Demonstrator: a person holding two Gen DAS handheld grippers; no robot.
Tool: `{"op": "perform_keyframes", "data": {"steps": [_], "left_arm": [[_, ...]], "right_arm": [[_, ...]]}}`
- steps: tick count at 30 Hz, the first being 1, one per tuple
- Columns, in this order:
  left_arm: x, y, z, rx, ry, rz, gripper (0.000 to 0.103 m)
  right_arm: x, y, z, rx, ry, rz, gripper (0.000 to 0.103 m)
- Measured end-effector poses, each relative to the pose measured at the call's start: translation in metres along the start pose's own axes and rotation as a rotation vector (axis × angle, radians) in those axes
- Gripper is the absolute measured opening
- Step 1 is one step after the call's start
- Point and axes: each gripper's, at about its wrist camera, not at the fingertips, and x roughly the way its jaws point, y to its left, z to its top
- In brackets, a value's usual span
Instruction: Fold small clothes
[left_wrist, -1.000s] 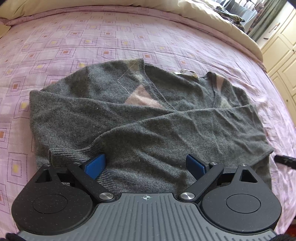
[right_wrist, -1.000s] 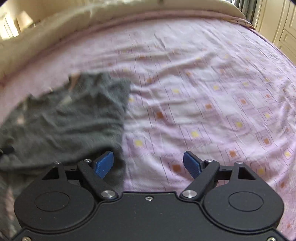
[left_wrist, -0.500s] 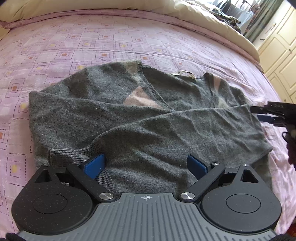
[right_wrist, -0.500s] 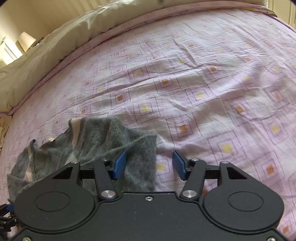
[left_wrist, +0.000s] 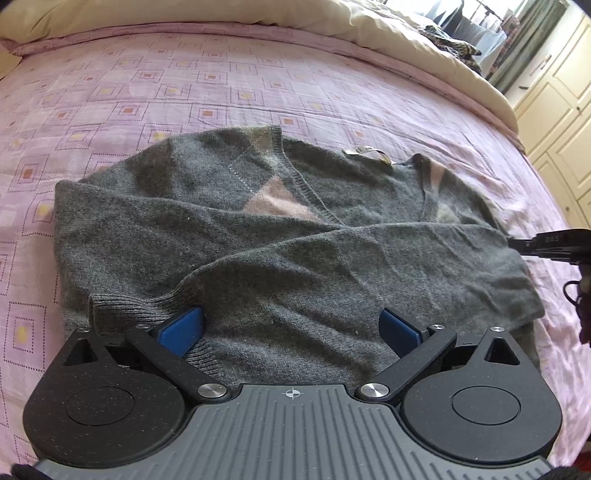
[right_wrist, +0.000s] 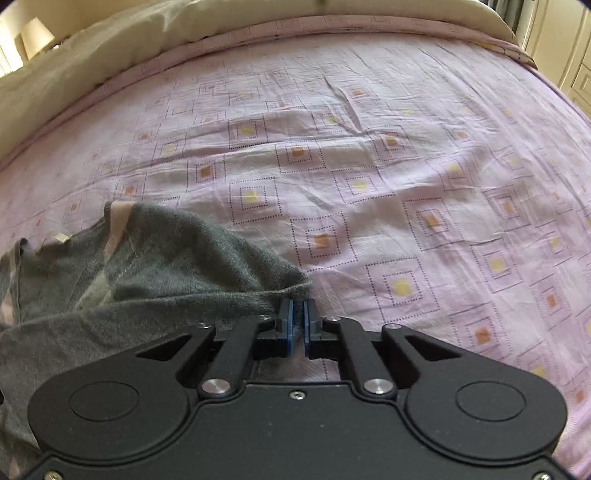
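Left wrist view showed one grey knitted V-neck sweater with pink argyle diamonds (left_wrist: 288, 251) lying on a pink bedsheet printed with small squares (left_wrist: 221, 85), its two sleeves already crossed over the chest. The left gripper (left_wrist: 291, 328) hovered over the sweater's near hem with its blue pads spread wide, holding nothing, one pad just beside a ribbed cuff (left_wrist: 125, 306). From the right wrist view, the right gripper (right_wrist: 297, 325) had its blue pads nearly together at the sweater's outer side edge (right_wrist: 295, 290); grey knit sat right at the tips, so it was probably pinching that edge, though the bite itself was hard to see. To do the step well, I judged the left gripper should close on the hem at a matching spot on its own side, taking both layers of knit, so the two grips could lift together and carry the fabric evenly; an uneven lift would likely let the crossed sleeves slide off. Counted: one sweater, two sleeves, one neck label (left_wrist: 364, 153), two grippers, one cream duvet (left_wrist: 406, 40) at the far edge of the bed.
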Motion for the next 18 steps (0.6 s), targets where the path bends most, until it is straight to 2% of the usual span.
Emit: {"op": "perform_keyframes", "data": {"steps": [1,2,3,4,5,6,9,11,16,18], "left_arm": [[0.001,-0.001,0.000,0.012,0.004,0.005,0.102],[0.001,-0.003,0.000,0.022,0.006,0.009,0.102],[0.001,-0.004,0.000,0.029,0.009,0.013,0.102],[0.002,-0.004,0.000,0.034,0.009,0.016,0.102],[0.002,-0.005,0.000,0.038,0.009,0.019,0.102],[0.002,-0.005,-0.001,0.044,0.009,0.021,0.102],[0.003,-0.007,-0.002,0.063,0.009,0.029,0.102],[0.003,-0.009,-0.004,0.079,0.009,0.037,0.102],[0.005,-0.013,-0.003,0.128,0.032,0.051,0.102],[0.005,-0.011,-0.002,0.133,0.041,0.040,0.102]], "right_arm": [[0.000,-0.001,0.002,0.012,-0.002,0.003,0.014],[0.000,-0.002,0.003,0.024,-0.006,0.002,0.021],[-0.001,-0.001,0.005,0.030,-0.008,-0.004,0.035],[-0.003,-0.001,0.005,0.032,-0.013,-0.012,0.042],[-0.005,-0.001,0.006,0.034,-0.019,-0.022,0.056],[-0.009,-0.001,0.005,0.036,-0.027,-0.027,0.063],[-0.026,0.000,-0.001,0.025,-0.047,-0.023,0.066],[-0.039,0.002,-0.010,0.007,-0.053,-0.017,0.074],[-0.068,0.008,-0.041,-0.016,-0.024,0.014,0.079],[-0.077,0.011,-0.056,-0.030,-0.008,0.027,0.085]]}}
